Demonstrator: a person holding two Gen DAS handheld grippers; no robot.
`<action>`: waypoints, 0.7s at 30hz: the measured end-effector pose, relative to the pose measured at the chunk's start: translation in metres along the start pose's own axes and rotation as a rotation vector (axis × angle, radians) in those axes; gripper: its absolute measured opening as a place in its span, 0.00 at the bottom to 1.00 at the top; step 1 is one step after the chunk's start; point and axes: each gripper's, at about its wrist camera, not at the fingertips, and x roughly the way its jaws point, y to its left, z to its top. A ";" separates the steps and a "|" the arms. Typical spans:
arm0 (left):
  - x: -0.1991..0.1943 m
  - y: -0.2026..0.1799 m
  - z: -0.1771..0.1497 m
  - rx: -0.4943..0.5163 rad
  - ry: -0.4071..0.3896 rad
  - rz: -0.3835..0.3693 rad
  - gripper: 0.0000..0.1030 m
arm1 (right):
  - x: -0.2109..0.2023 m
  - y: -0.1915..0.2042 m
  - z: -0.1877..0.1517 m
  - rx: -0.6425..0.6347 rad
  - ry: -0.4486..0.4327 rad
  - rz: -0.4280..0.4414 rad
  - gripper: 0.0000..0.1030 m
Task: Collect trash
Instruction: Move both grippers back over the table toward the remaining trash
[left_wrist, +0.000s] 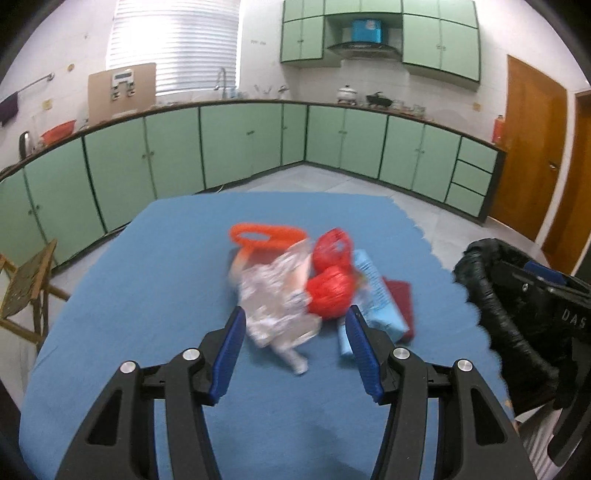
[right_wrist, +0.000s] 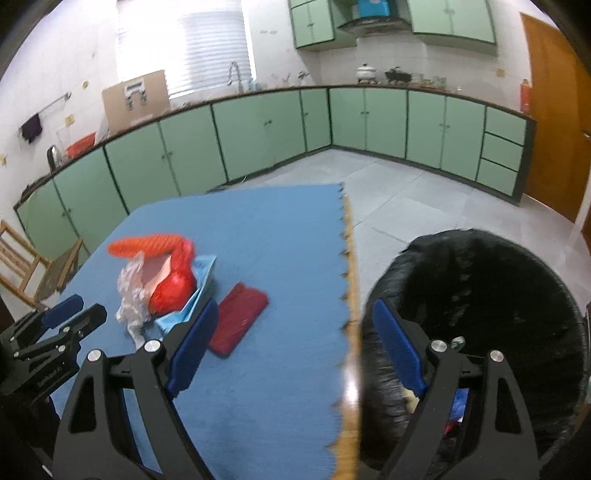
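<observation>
The left hand-held gripper has two matte black fingers, each a broad triangular frame with a cut-out window near its base. Blue ribbed pads line the inner faces of the fingers. Round silver screw heads sit at the linkage joints, two on each side. The right hand-held gripper has the same build: black angular frames, blue ribbed pads and silver screws. In the right wrist view, the left unit's black body carries small white lettering, too blurred to read fully, and small screws along its side.
</observation>
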 end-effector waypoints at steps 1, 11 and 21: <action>0.002 0.005 -0.001 -0.005 0.007 0.005 0.54 | 0.004 0.005 -0.002 -0.003 0.012 0.010 0.80; 0.018 0.021 -0.007 -0.043 0.045 0.007 0.54 | 0.023 0.029 -0.003 -0.046 0.041 0.036 0.78; 0.026 0.026 0.018 -0.065 0.000 -0.004 0.54 | 0.040 0.029 0.013 -0.046 0.029 0.035 0.78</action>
